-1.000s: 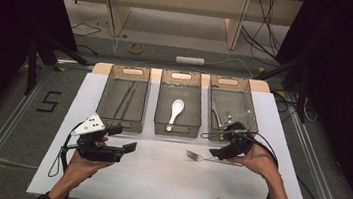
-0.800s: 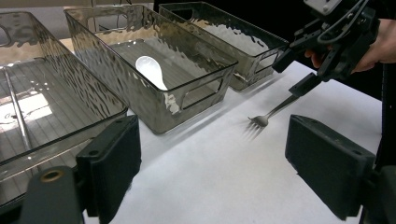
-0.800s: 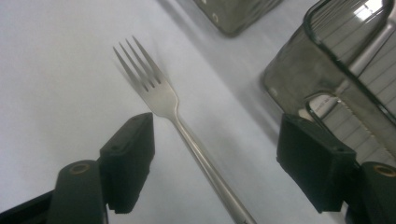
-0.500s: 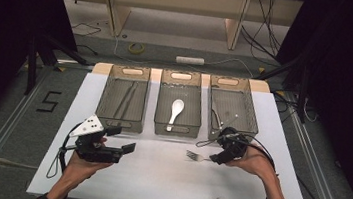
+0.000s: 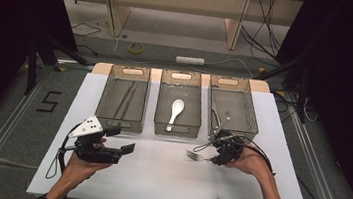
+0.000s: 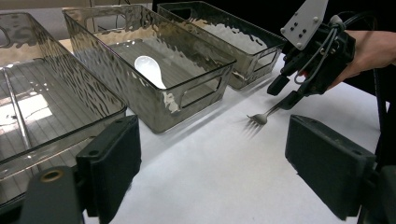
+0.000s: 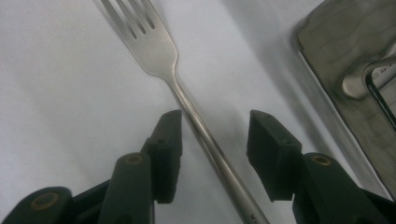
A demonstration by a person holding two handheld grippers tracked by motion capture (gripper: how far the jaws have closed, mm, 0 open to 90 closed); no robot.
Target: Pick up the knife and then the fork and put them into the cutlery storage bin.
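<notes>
Where the white bench [image 5: 165, 184] is seen from the high view, three clear bins are set side by side along its far edge; the left bin [image 5: 123, 98] is seen to hold long thin utensils, the middle bin [image 5: 179, 105] a white spoon [image 5: 175, 112], and the right bin [image 5: 233, 108] a piece of cutlery that cannot be made out exactly; the three bins are just beside one another, their handle cut-outs turned away from the person. The left gripper [image 5: 122, 140] is held by the person's left hand [image 5: 79, 166] above the near left of the bench, well apart from the bins' contents; its jaws are spread wide with nothing between them, as is seen in the left gripper view. The right gripper [image 5: 213, 155] is held low at the near end of the right bin, tilted down toward the bench; its jaws are parted and set on either side of the handle of a metal fork [image 7: 161, 53], which lies flat on the bench with its tines pointing away from the gripper; the handle is touched by or very close to one jaw, while a clear gap is left at the other, so the fork is straddled but not clamped.
</notes>
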